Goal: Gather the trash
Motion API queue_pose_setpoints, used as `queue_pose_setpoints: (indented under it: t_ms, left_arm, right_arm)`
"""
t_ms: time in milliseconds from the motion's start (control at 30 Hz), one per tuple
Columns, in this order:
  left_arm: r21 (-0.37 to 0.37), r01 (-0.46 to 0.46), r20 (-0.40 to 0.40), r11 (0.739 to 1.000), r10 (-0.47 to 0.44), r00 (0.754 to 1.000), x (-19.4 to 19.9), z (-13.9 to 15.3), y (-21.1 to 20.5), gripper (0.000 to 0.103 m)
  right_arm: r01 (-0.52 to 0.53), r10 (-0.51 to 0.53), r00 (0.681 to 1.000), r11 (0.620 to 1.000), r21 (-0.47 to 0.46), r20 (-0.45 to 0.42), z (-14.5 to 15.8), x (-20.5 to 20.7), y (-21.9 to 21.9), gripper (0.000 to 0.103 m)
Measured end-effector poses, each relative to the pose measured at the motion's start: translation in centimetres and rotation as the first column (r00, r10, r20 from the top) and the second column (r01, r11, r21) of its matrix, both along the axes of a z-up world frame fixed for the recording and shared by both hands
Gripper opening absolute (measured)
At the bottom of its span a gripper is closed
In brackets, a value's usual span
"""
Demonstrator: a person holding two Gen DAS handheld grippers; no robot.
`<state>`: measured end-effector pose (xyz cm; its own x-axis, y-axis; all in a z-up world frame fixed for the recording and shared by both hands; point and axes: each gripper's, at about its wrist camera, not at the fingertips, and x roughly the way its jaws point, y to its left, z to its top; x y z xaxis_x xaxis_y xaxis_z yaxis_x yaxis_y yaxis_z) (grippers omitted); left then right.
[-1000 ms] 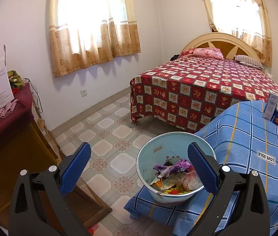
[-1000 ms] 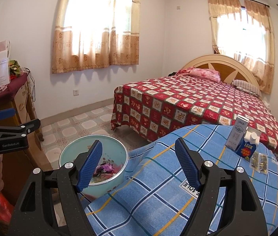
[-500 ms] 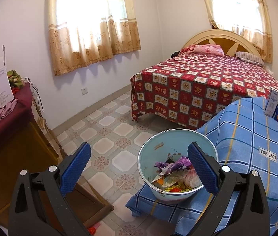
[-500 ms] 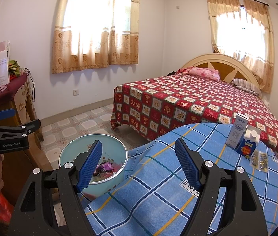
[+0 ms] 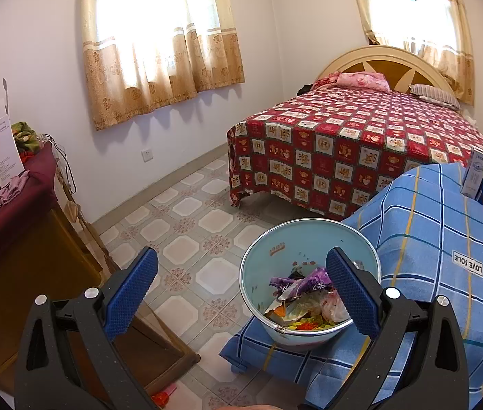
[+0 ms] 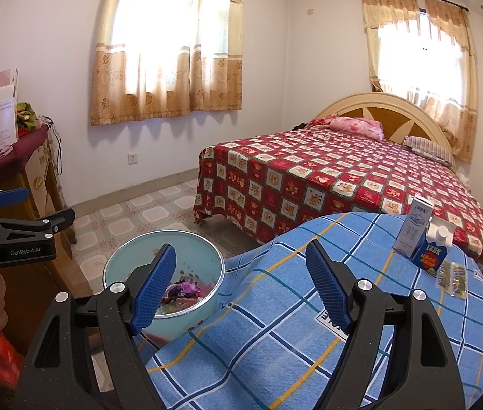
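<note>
1. Standing on the hanging edge of the blue plaid cloth (image 5: 439, 239), a pale blue bin (image 5: 296, 246) is the landmark; it holds trash (image 5: 306, 294), with purple wrappers and clear plastic on top.
2. Nearer the camera than the bin, the left gripper (image 5: 241, 290) has its jaws spread wide with nothing between the pads; the right-hand pad overlaps the bin's rim in the left wrist view.
3. To the right of the bin, the right gripper (image 6: 241, 283) hovers over the cloth-covered desk, jaws spread and empty.
4. Well to the right of the bin, on the desk top, a white carton (image 6: 415, 229) stands upright, touching a blue carton (image 6: 434, 246), with small foil packets (image 6: 453, 276) just beside them.
5. Behind the bin lies tiled floor (image 5: 207, 218) and a bed with a red patterned bedspread (image 5: 360, 143).
</note>
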<state>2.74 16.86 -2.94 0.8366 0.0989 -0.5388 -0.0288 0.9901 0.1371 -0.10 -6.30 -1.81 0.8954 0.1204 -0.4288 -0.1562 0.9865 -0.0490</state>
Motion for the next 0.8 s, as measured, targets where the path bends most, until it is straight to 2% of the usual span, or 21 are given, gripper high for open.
queue_pose_setpoints:
  t_ms: [800]
  left_arm:
    - [-0.005, -0.003, -0.007, 1.000, 0.003, 1.000, 0.00, -0.33, -0.57, 0.097]
  right_arm:
    - [0.017, -0.017, 1.000, 1.000, 0.009, 0.004, -0.09, 0.08, -0.30, 0.080]
